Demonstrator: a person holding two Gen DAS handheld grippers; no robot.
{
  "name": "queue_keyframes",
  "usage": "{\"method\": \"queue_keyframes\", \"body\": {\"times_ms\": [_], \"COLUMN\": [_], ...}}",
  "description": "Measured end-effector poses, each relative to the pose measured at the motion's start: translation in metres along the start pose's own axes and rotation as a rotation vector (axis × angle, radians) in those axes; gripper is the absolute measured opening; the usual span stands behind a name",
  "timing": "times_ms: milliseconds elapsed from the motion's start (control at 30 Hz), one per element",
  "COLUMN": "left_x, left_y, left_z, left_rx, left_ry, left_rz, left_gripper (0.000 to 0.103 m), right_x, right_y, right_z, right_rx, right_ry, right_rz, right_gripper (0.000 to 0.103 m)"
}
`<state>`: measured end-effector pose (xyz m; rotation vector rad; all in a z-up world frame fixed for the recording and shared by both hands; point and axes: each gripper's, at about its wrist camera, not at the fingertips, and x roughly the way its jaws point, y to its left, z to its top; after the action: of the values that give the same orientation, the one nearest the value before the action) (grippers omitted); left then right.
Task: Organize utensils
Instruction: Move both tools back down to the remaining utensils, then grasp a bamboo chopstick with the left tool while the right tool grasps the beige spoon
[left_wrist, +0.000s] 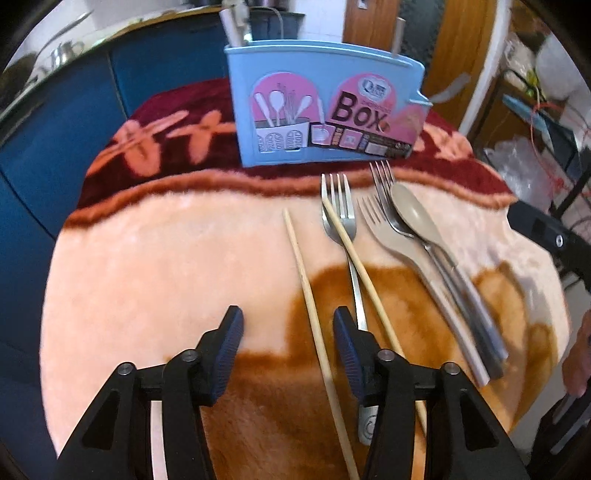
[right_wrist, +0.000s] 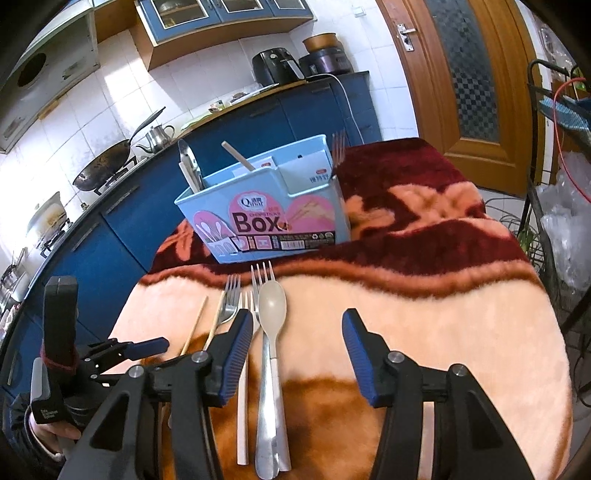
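Observation:
A light blue utensil box (left_wrist: 321, 107) labelled "Box" stands at the far side of the blanket-covered table; it also shows in the right wrist view (right_wrist: 266, 210), holding a spoon, a chopstick and a fork. Two wooden chopsticks (left_wrist: 306, 291) (left_wrist: 362, 269), a steel fork (left_wrist: 338, 218), a beige plastic fork (left_wrist: 406, 254), another steel fork and a beige spoon (left_wrist: 413, 214) lie in front of it. My left gripper (left_wrist: 288, 321) is open, one chopstick running between its fingers. My right gripper (right_wrist: 295, 325) is open over the beige spoon (right_wrist: 272, 306).
A plush peach, brown and dark red blanket (right_wrist: 443, 295) covers the table. Blue kitchen cabinets (right_wrist: 147, 206) with a wok and a kettle run behind on the left. A wooden door (right_wrist: 461, 74) and a wire rack (right_wrist: 554, 147) with bags stand at the right.

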<state>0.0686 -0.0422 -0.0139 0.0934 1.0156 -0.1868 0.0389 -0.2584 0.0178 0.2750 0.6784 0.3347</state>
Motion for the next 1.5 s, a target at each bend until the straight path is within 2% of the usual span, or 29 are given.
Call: {"method": "queue_keyframes", "body": {"times_ms": [67,133,267,533,700,800,867,900,967,1000,1100,1167,1300,1500], "left_x": [0.002,0.003,0.003,0.003,0.003,-0.001,-0.003,-0.003,-0.004,-0.003,-0.003,-0.005,-0.018,-0.031], "left_y": [-0.002,0.001,0.005,0.004,0.003,0.002,0.003,0.006,0.012,0.015,0.029,0.033,0.038,0.046], "left_z": [-0.001,-0.002,-0.001,-0.004,-0.003,-0.003,-0.003,-0.002,-0.001,-0.001,0.000,0.000,-0.002,-0.001], "left_rx": [0.019,0.006,0.009,0.054,0.047,0.056,0.056,0.047,0.016,0.001,-0.085,-0.110,-0.129,-0.142], "left_ry": [0.015,0.024,0.045,0.031,0.048,0.033,0.031,0.034,0.037,0.038,0.026,0.002,-0.090,-0.200], "left_rz": [0.005,-0.007,-0.027,-0.045,-0.036,-0.036,-0.069,-0.088,-0.123,-0.135,-0.195,-0.207,-0.210,-0.198], "left_gripper": [0.062,0.064,0.066,0.068,0.067,0.048,0.030,0.027,0.009,0.006,0.004,0.004,0.004,0.004], "right_x": [0.001,0.002,0.003,0.004,0.003,0.004,0.005,0.005,0.007,0.008,0.015,0.019,0.029,0.042], "right_y": [-0.002,-0.004,-0.005,-0.003,0.002,0.006,0.007,0.009,0.012,0.013,0.019,0.021,0.025,0.030], "right_z": [-0.001,-0.002,-0.005,-0.010,-0.010,-0.010,-0.009,-0.009,-0.008,-0.008,-0.008,-0.008,-0.007,-0.008], "right_rx": [0.004,0.009,0.012,0.010,-0.005,-0.020,-0.029,-0.035,-0.046,-0.051,-0.074,-0.090,-0.115,-0.135], "right_ry": [0.005,0.010,0.018,0.033,0.038,0.049,0.056,0.062,0.074,0.081,0.123,0.148,0.197,0.285], "right_rz": [0.000,0.001,0.003,0.009,0.008,0.003,0.002,0.004,0.005,0.005,0.007,0.007,-0.025,-0.014], "right_gripper": [0.054,0.054,0.054,0.054,0.054,0.054,0.054,0.054,0.054,0.054,0.054,0.052,0.034,0.025]}}
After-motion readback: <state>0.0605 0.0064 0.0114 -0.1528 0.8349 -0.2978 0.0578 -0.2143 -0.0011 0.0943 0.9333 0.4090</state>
